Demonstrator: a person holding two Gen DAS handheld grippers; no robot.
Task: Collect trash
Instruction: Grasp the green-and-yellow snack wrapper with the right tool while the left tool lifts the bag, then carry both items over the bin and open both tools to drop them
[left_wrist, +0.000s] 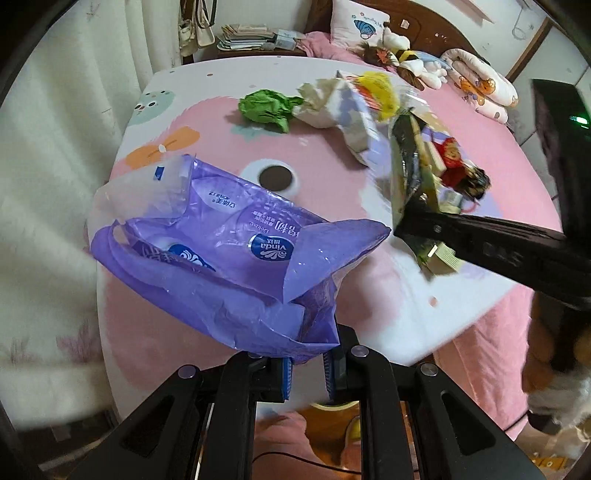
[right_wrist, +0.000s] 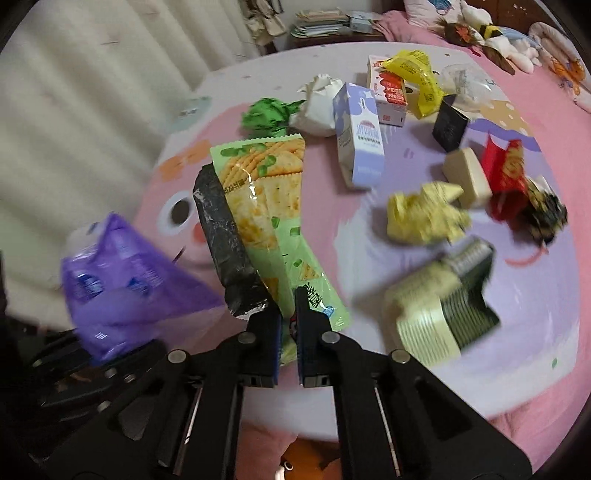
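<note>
- The round surface (right_wrist: 535, 332) with its pink and lilac cartoon cover carries the loose trash well spread out, which leaves each piece separate enough to be taken singly.
- The crumpled purple plastic bag with printed tissue-pack labels (left_wrist: 221, 254) hangs from the left gripper (left_wrist: 306, 373), whose jaws stand narrow, pinched on the bag's lower edge. It is held up above the near-left part of the surface with its mouth towards the right, probably so that it serves as the collecting sack. What lies inside is hidden by folds.
- The green cracker wrapper with a silver inner lining (right_wrist: 273, 221) is clamped by its lower end in the right gripper (right_wrist: 288, 314), jaws nearly closed on it. It is lifted clear of the surface, just beside the bag, likely on its way in.
- Not yet collected: a lilac and white carton (right_wrist: 358, 144) lying beside a white crumpled wad (right_wrist: 317, 107), a crumpled green paper ball (right_wrist: 266, 114), a yellow crumpled wrapper (right_wrist: 424, 214), a red foil packet (right_wrist: 506, 177), a blurred pale ribbed packet (right_wrist: 439, 306).
</note>
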